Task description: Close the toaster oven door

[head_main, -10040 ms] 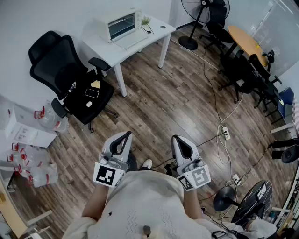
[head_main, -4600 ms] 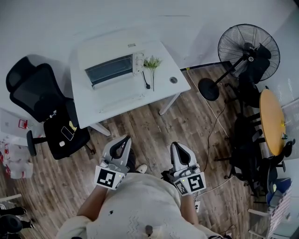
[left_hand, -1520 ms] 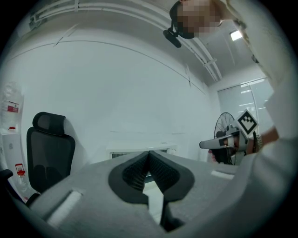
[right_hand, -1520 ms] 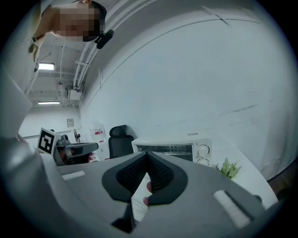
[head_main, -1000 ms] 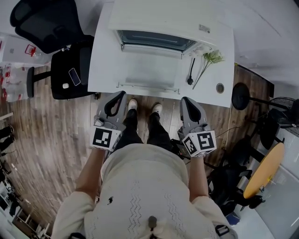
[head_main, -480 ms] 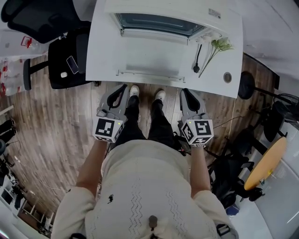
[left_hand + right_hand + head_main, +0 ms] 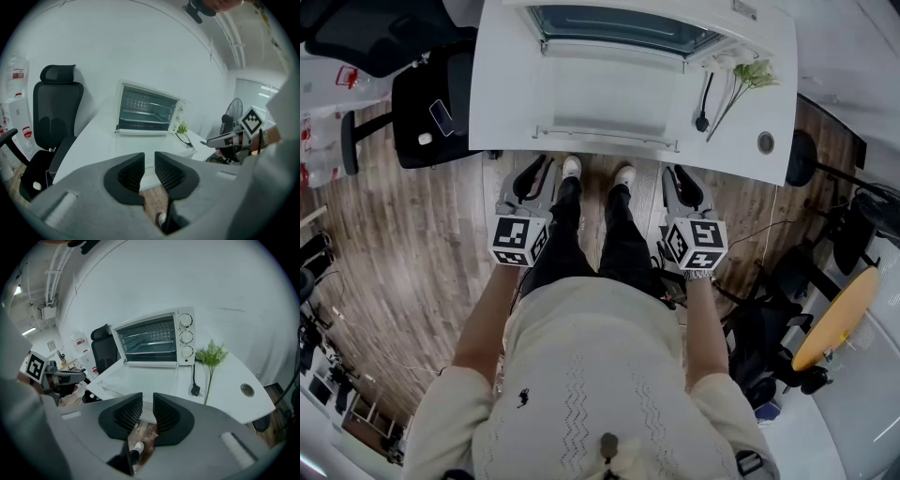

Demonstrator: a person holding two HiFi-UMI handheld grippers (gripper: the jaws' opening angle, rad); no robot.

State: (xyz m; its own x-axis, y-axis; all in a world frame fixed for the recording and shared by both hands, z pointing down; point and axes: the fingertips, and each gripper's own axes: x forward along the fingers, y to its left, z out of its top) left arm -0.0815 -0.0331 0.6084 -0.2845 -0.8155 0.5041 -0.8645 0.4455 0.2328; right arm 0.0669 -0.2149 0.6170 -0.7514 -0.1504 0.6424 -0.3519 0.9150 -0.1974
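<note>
The toaster oven (image 7: 628,21) sits at the back of the white table (image 7: 508,89), its door (image 7: 609,94) dropped flat toward the person. Left gripper (image 7: 536,172): jaws have just been opening, a narrow gap now, nothing between them. Right gripper (image 7: 682,178): same slim gap, empty. Both hang just short of the table's front edge, nearer it than a second ago.

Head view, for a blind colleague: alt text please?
Toaster oven on a white table, its door dropped open flat. A person stands before it holding the left gripper, jaws just opening and empty, and the right gripper near the table edge.
</note>
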